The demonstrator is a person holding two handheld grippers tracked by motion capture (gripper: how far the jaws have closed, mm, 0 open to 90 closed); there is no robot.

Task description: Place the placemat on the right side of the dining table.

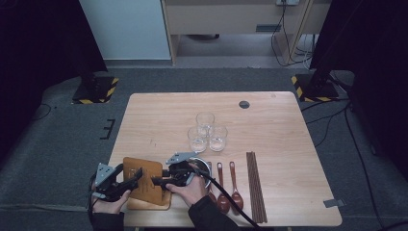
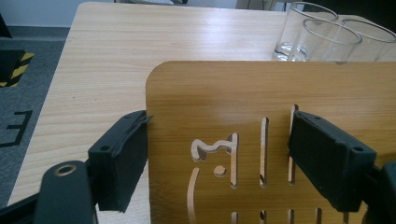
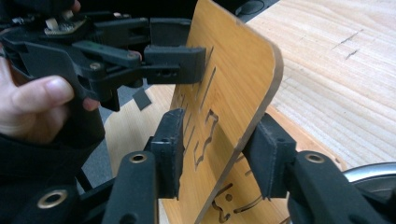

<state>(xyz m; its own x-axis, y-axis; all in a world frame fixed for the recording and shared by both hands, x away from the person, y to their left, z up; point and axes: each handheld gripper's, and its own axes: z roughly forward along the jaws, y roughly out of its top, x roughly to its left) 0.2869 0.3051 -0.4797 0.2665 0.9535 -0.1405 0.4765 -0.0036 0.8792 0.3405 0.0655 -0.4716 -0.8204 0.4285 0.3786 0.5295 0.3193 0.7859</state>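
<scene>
A thin wooden board [image 1: 146, 168] with slots and cut-out shapes stands tilted up at the table's front left. My left gripper [image 1: 137, 177] is shut on it near its left edge. In the left gripper view the board [image 2: 261, 93] runs between that gripper's [image 2: 217, 158] two pads. My right gripper [image 1: 156, 182] reaches in from the right. In the right gripper view its jaws [image 3: 217, 154] straddle the board's [image 3: 233, 70] lower edge with small gaps, open. The left gripper [image 3: 191, 63] clamps the board higher up. A second, similar board [image 3: 233, 198] lies flat underneath.
Three clear glasses [image 1: 207, 132] stand mid-table, also seen as the glasses [image 2: 322, 39] beyond the board. A metal bowl [image 1: 204, 166] sits just right of my right hand. Three brown spoons [image 1: 235, 190] and several dark chopsticks [image 1: 256, 187] lie further right. The table's front edge [image 1: 288, 225] is close.
</scene>
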